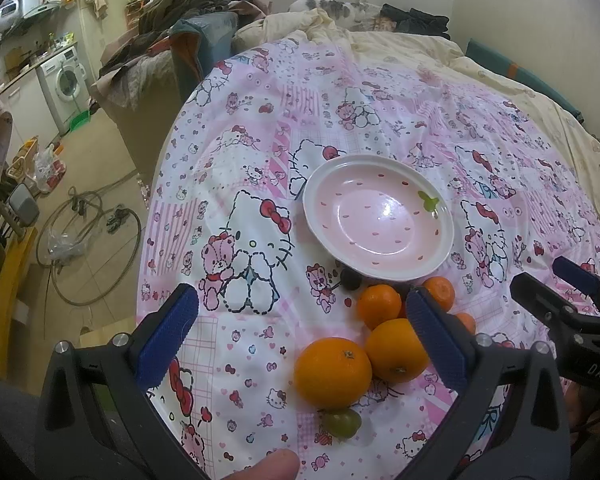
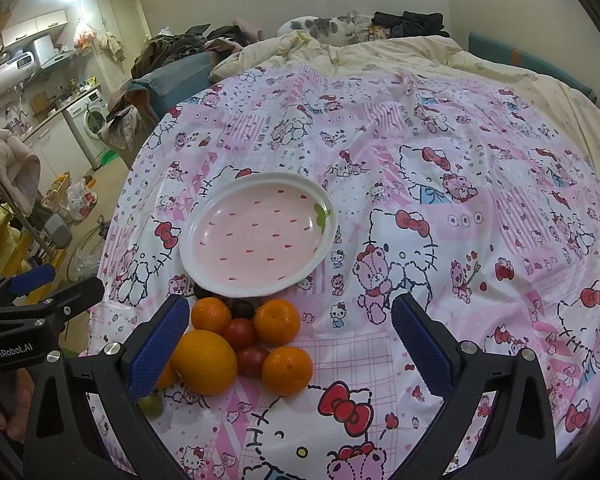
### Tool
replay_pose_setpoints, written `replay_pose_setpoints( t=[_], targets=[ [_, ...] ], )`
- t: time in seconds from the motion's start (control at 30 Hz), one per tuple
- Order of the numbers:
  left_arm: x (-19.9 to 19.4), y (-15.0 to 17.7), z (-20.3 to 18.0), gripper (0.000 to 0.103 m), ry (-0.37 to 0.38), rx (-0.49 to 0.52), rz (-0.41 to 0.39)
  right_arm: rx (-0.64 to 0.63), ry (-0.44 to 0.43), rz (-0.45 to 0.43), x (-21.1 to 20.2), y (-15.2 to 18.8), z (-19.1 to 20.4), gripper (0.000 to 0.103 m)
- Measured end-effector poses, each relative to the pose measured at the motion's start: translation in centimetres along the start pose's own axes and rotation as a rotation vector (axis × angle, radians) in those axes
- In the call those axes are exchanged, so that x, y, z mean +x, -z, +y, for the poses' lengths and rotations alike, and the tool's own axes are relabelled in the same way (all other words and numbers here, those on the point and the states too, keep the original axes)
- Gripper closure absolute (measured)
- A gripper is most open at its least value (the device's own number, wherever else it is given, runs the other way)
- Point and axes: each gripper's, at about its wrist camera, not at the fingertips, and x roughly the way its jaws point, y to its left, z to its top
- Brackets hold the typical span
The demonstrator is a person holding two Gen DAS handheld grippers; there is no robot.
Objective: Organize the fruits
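- Your left tongs (image 1: 302, 330) are spread wide with nothing between the blue pads; they hang over the fruit pile on the bed.
- Your right tongs (image 2: 290, 344) are also wide open and hold nothing, above the same pile.
- Pink plate (image 2: 258, 236) with white rim sits flat on the Hello Kitty sheet (image 2: 460, 240); no fruit on it.
- Fruit lies in one cluster on the sheet just at the near edge of the plate.
- Big orange (image 2: 204, 362) sits at the left of the cluster in the right wrist view, touching the left pad (image 2: 156, 350) of the right tongs in the picture; can't tell if it's real contact.
- A second big orange (image 1: 333, 372) shows in the left wrist view, nearest the camera.
- Three small mandarins: one (image 2: 211, 315) near the plate rim, one (image 2: 277, 322) right of it, one (image 2: 287, 371) closest to the camera.
- Two red tomatoes (image 2: 240, 334) (image 2: 253, 360) sit in the middle of the cluster, touching the oranges.
- Dark round fruit (image 2: 242, 308) sits by the plate edge; type unclear.
- Green grape (image 1: 342, 423) lies just beside the near orange.
- Cat (image 2: 324, 28) lies on the far bedding.
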Motion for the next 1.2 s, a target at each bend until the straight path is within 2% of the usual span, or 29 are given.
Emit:
replay_pose_setpoints(
  t=[0.17, 0.27, 0.37, 0.4, 0.57, 0.63, 0.77, 0.83, 0.97, 1.03, 1.2],
  targets=[
    [0.0, -0.1, 0.1, 0.0, -0.001, -0.003, 0.004, -0.004, -0.003, 0.002, 0.0, -0.1, 0.0, 0.0],
    [0.5, 0.0, 0.6, 0.0, -0.006, -0.024, 0.035, 0.0, -0.01, 0.011, 0.1, 0.0, -0.1, 0.0],
    [1.6, 0.1, 1.7, 0.0, -0.029, -0.08, 0.104, 0.03, -0.02, 0.026, 0.2, -0.2, -0.6, 0.0],
    [2.4, 0.4, 2.1, 0.001, -0.027, -0.104, 0.15, 0.042, -0.02, 0.031, 0.3, -0.2, -0.8, 0.0],
    [5.3, 2.3, 3.5, 0.001, 0.083, -0.223, 0.336, 0.078, -0.008, 0.065, 0.7, -0.2, -1.6, 0.0],
    [6.2, 3.1, 3.0, 0.008, 0.138, -0.231, 0.404, 0.116, -0.029, 0.086, 0.9, -0.2, -2.2, 0.0],
    [7.1, 3.7, 1.7, 0.012, 0.187, -0.242, 0.457, 0.16, -0.054, 0.115, 1.1, -0.1, -2.8, 0.0],
    [7.8, 4.0, 1.3, 0.019, 0.188, -0.253, 0.481, 0.179, -0.06, 0.116, 1.0, -0.1, -3.1, 0.0],
    [8.8, 4.8, 2.2, 0.036, 0.262, -0.396, 0.531, 0.223, -0.08, 0.129, 0.9, -0.1, -3.9, 0.0],
    [8.8, 4.6, 2.2, 0.048, 0.235, -0.398, 0.532, 0.239, -0.083, 0.131, 0.8, -0.1, -4.3, 0.0],
    [7.9, 3.9, 1.6, 0.051, 0.206, -0.317, 0.498, 0.28, -0.086, 0.141, 0.9, -0.1, -5.3, 0.0]
  ],
)
